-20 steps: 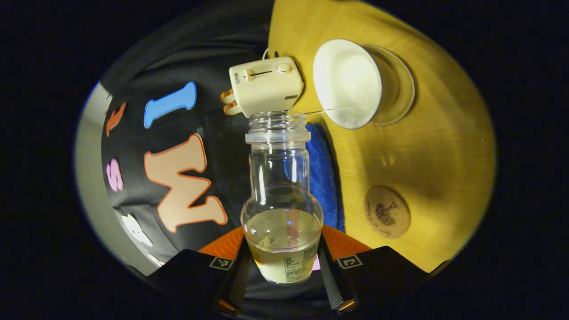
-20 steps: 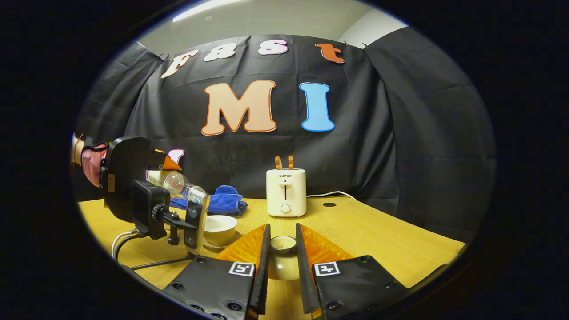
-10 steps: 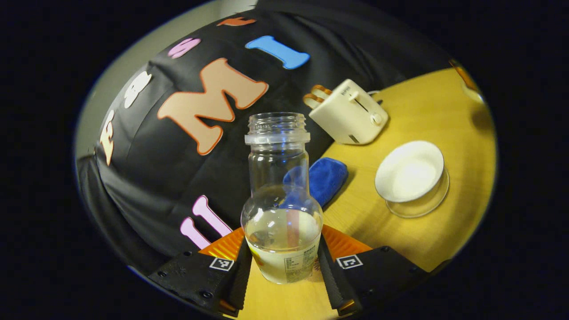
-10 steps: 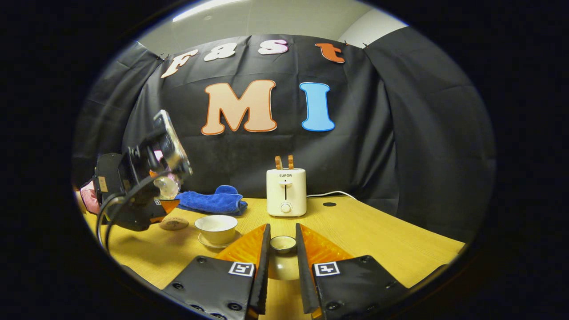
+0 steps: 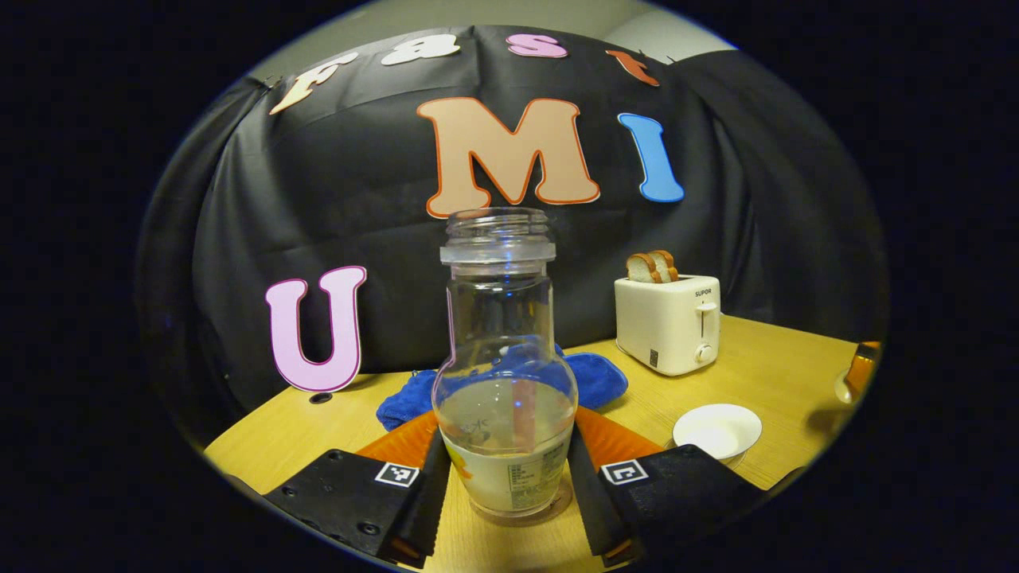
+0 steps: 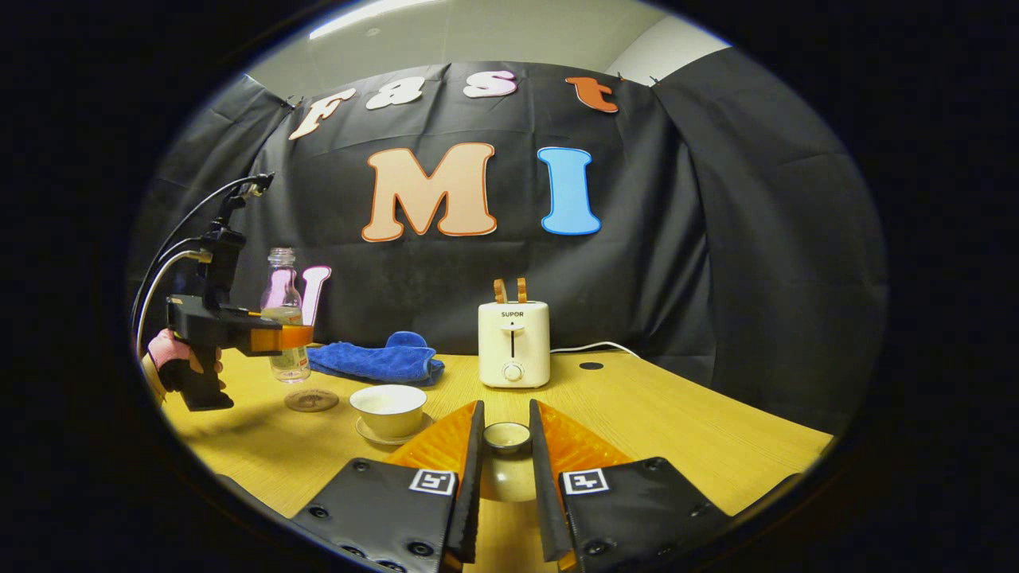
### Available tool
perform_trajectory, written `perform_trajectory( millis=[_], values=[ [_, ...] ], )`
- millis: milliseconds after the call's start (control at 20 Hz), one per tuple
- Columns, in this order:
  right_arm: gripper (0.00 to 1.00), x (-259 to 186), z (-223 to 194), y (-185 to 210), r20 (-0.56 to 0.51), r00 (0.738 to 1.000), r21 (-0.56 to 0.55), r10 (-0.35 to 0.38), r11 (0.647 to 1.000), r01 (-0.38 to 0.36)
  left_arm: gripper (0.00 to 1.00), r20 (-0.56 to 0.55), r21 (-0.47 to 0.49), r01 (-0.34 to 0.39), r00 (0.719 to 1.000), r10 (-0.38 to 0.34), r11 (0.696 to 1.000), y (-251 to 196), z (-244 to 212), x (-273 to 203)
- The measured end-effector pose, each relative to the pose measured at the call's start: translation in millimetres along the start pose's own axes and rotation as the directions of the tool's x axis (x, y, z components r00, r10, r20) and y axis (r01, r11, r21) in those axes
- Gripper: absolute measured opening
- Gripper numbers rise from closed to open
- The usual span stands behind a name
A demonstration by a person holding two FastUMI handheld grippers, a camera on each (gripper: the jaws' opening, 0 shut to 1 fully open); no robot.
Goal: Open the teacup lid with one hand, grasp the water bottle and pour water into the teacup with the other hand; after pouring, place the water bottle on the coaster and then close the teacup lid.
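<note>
My left gripper (image 5: 505, 430) is shut on a clear water bottle (image 5: 505, 374), capless, upright and about a third full. In the right gripper view that bottle (image 6: 284, 318) hangs in the left gripper (image 6: 275, 338) just above and behind a round brown coaster (image 6: 312, 399). The white teacup (image 6: 388, 407) stands uncovered on its glass saucer (image 6: 374, 435), to the right of the coaster. My right gripper (image 6: 506, 422) is shut on the knob of the white teacup lid (image 6: 507, 438), held low over the table. In the left gripper view the teacup (image 5: 716, 430) sits low at the right.
A cream toaster (image 6: 513, 344) with two bread slices stands at the back of the yellow wooden table (image 6: 677, 422), its cable (image 6: 593, 348) running right. A blue cloth (image 6: 374, 362) lies behind the cup. A person's hand (image 6: 171, 358) holds the left gripper.
The left gripper has swung the bottle from tilted over the cup back to upright and carried it left, down toward the coaster. The right gripper and lid have stayed put.
</note>
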State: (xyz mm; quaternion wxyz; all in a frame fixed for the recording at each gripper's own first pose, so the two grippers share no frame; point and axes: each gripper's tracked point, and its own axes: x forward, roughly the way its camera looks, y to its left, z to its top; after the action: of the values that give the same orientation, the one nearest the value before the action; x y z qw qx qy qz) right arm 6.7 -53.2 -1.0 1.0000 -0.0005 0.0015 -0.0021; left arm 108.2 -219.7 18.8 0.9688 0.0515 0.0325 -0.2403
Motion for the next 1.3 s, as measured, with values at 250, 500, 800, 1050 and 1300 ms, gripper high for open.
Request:
perform_trajectory(
  millis=[250, 500, 800, 1050, 1300],
  values=[
    [0.34, 0, 1, 0, 0.000, 1.000, 0.000, -0.002, 1.000, 0.002, 0.67, -0.031, -0.122, 0.036, 0.999, -0.040, 0.992, 11, -16, 16],
    [0.34, 0, 0, 0, 0.000, 1.000, -0.001, -0.004, 1.000, 0.004, 0.68, -0.089, -0.175, 0.033, 0.995, -0.049, 0.984, 13, -34, 22],
    [0.34, -1, 0, 0, 0.000, 1.000, 0.000, -0.005, 1.000, 0.005, 0.69, -0.129, -0.180, 0.041, 0.990, -0.065, 0.983, 6, -45, 30],
    [0.34, 0, 1, -1, 0.001, 1.000, 0.000, -0.007, 1.000, 0.007, 0.71, -0.136, -0.176, 0.043, 0.988, -0.067, 0.983, 2, -43, 29],
    [0.34, 0, 0, -1, 0.001, 1.000, 0.000, -0.008, 1.000, 0.008, 0.77, -0.138, -0.180, 0.038, 0.988, -0.064, 0.983, 1, -42, 29]
  ],
)
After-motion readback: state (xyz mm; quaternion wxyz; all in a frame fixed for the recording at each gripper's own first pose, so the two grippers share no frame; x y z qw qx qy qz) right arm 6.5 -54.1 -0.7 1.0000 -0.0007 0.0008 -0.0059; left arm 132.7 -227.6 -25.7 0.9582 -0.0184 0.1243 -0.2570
